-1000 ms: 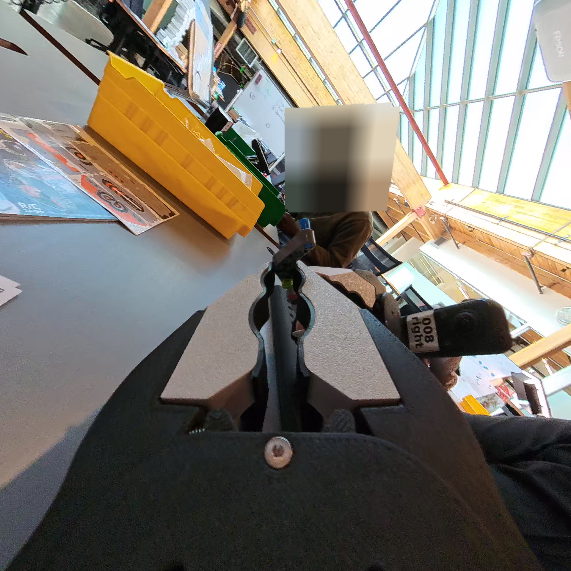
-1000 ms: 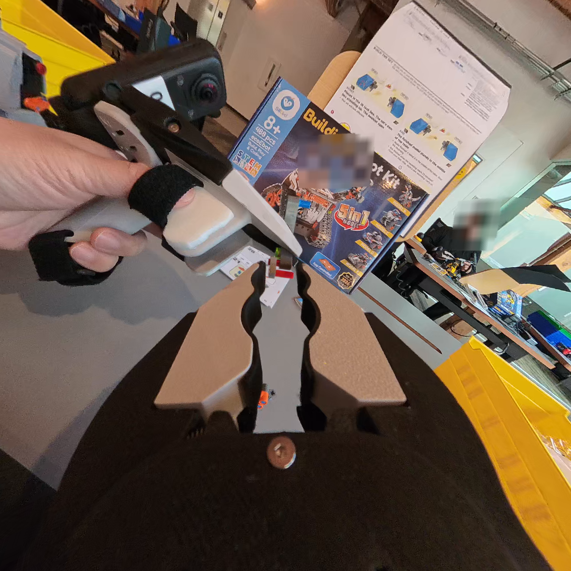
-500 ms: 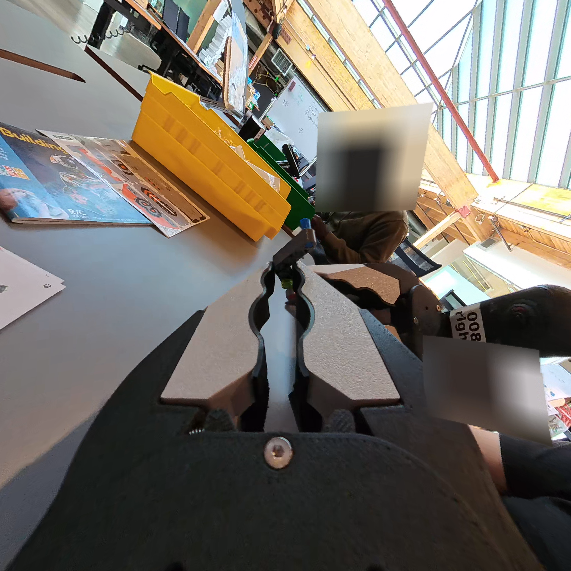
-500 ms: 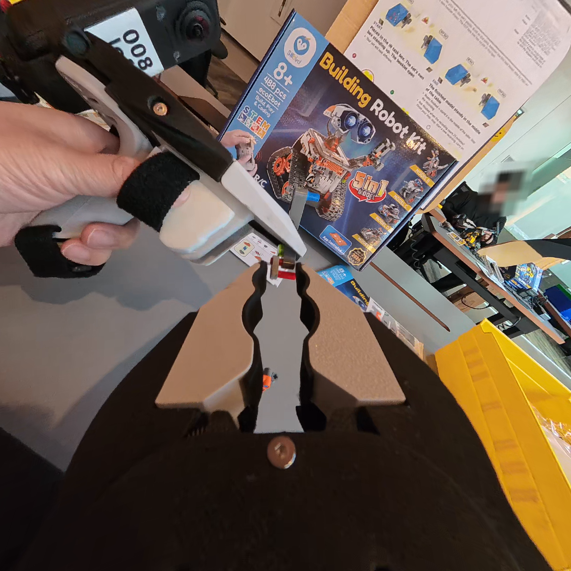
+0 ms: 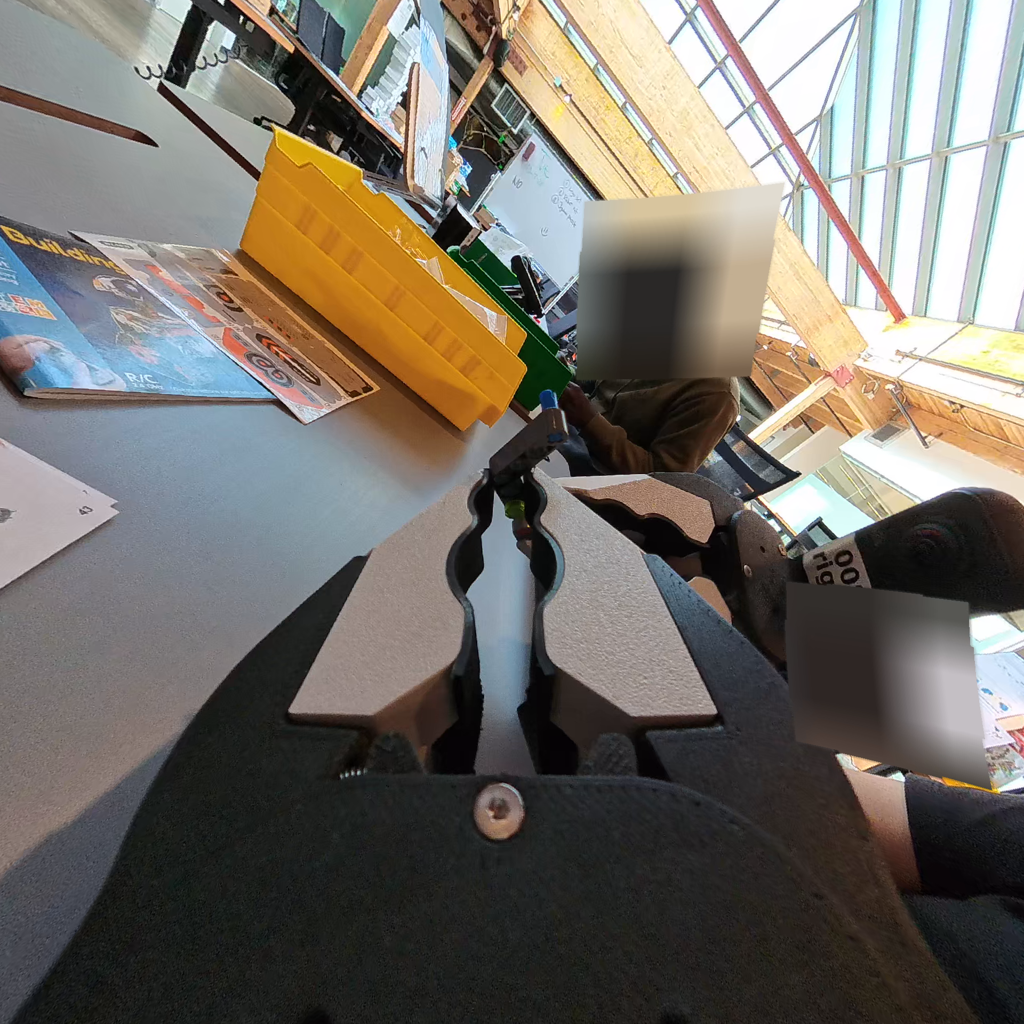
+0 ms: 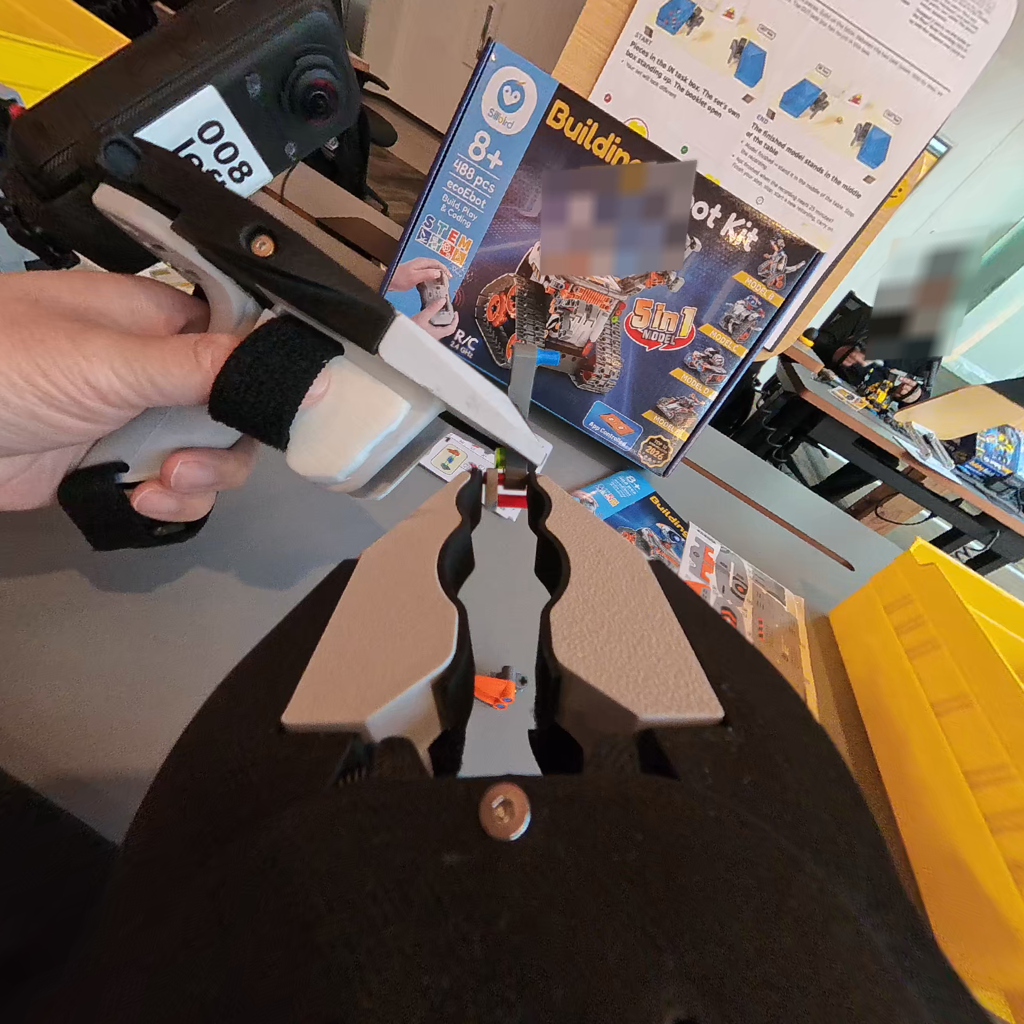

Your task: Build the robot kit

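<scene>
While both grip one small brick assembly, left gripper, right gripper, seemingly clamped, above grey table.

I see a grey table with a long yellow bin lying across it and a green bin just behind. A blue booklet and a printed sheet lie flat beside the yellow bin, the sheet overlapping the booklet. In my right wrist view a blue toy kit box stands upright, with a white instruction poster behind it. A small orange piece rests on the table. A seated person in a brown sleeve is beyond the table's edge.
</scene>
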